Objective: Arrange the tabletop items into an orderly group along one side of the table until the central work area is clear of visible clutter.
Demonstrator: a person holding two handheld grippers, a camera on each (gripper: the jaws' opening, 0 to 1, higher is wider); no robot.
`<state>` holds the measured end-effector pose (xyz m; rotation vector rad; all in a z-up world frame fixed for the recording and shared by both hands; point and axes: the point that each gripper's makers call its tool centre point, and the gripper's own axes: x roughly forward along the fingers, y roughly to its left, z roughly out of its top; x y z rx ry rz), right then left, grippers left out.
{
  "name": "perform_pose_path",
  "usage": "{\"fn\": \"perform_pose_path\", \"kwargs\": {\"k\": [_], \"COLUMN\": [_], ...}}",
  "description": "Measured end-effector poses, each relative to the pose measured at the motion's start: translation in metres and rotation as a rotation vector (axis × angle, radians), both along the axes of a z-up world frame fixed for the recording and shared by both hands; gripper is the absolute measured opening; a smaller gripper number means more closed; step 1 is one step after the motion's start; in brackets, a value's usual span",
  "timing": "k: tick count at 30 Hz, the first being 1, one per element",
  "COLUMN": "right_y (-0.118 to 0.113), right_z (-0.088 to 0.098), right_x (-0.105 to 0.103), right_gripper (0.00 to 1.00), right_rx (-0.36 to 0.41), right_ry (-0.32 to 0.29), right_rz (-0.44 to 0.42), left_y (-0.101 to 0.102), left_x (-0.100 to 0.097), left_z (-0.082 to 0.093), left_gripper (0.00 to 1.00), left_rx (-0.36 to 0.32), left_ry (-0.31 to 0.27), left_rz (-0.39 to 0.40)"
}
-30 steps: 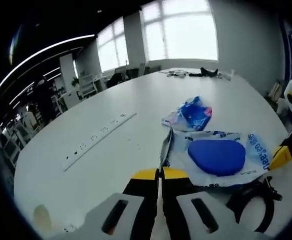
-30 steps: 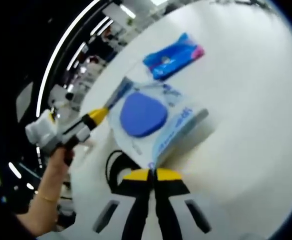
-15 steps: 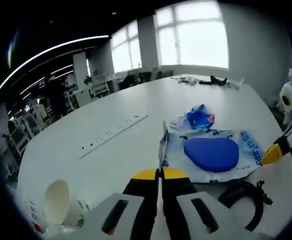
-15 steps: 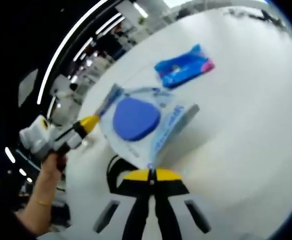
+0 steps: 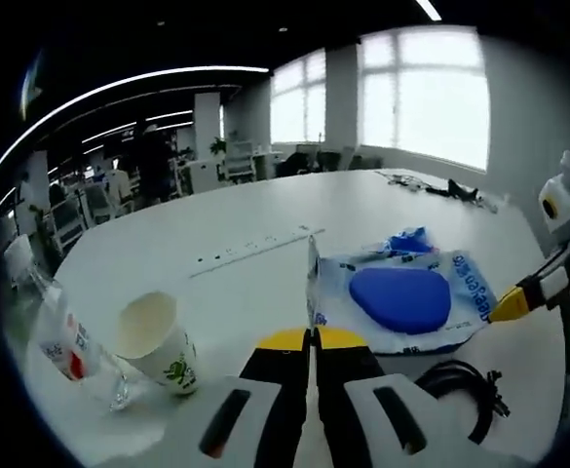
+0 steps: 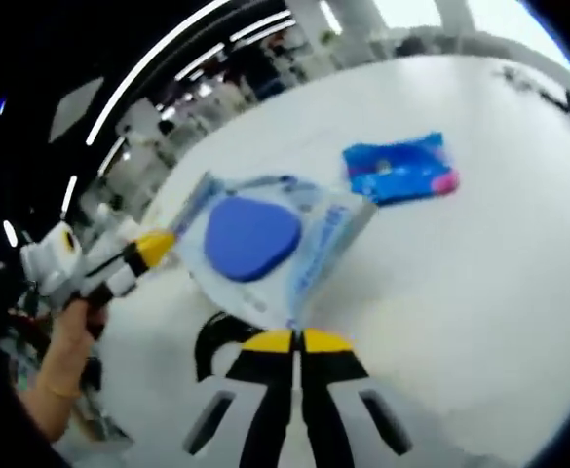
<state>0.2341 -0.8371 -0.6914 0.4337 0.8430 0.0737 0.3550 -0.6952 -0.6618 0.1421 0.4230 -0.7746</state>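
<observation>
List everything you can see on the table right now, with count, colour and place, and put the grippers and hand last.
Clear pouch with blue pad: one, clear and blue, held above the table between both grippers.
Blue packet: one, blue with a pink end, lying flat on the table beyond the pouch.
Paper cup: one, white with green print, on its side near the table edge.
Plastic bottle: one, clear with a white and red label, lying beside the cup.
Black cable: one, black, coiled under the pouch.
Power strip: one, white, mid-table.
Table: one, white.
Left gripper: shut on one pouch edge.
Right gripper: shut on another edge.
Hand: one, holding the left gripper.
</observation>
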Motion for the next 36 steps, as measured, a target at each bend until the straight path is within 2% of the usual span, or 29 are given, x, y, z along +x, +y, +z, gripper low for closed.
{"fn": "perform_pose_path", "kwargs": {"k": [5, 8, 14, 21, 25, 30, 32, 36], "right_y": [-0.006, -0.008, -0.01, -0.011, -0.011, -0.011, -0.011, -0.012], "right_z": [0.002, -0.001, -0.001, 0.0, -0.002, -0.006, -0.008, -0.012], "right_x": [0.019, 0.031, 0.05, 0.072, 0.085, 0.1, 0.104, 0.113], "right_gripper": [0.0, 0.0, 0.0, 0.0, 0.0, 0.0, 0.0, 0.0], "right_rx": [-0.04, -0.066, -0.071, -0.091, -0.105, -0.121, -0.128, -0.124], "right_ry": [-0.019, -0.022, -0.027, -0.041, -0.046, -0.041, -0.039, -0.038], "right_rz": [0.044, 0.077, 0.095, 0.125, 0.143, 0.165, 0.167, 0.173], "left_y": [0.008, 0.013, 0.021, 0.027, 0.03, 0.032, 0.032, 0.032], "left_x": [0.0, 0.002, 0.004, 0.008, 0.008, 0.012, 0.013, 0.018], "left_z": [-0.001, -0.003, -0.008, -0.014, -0.021, -0.028, -0.033, -0.039], "left_gripper": [0.0, 0.0, 0.0, 0.0, 0.01, 0.01, 0.01, 0.01], "left_rx": [0.006, -0.009, -0.039, -0.043, -0.04, -0.032, -0.04, -0.05], "left_ry": [-0.001, 0.017, 0.056, 0.071, 0.096, 0.098, 0.128, 0.147], "left_rz": [0.026, 0.059, 0.1, 0.126, 0.141, 0.162, 0.175, 0.189]}}
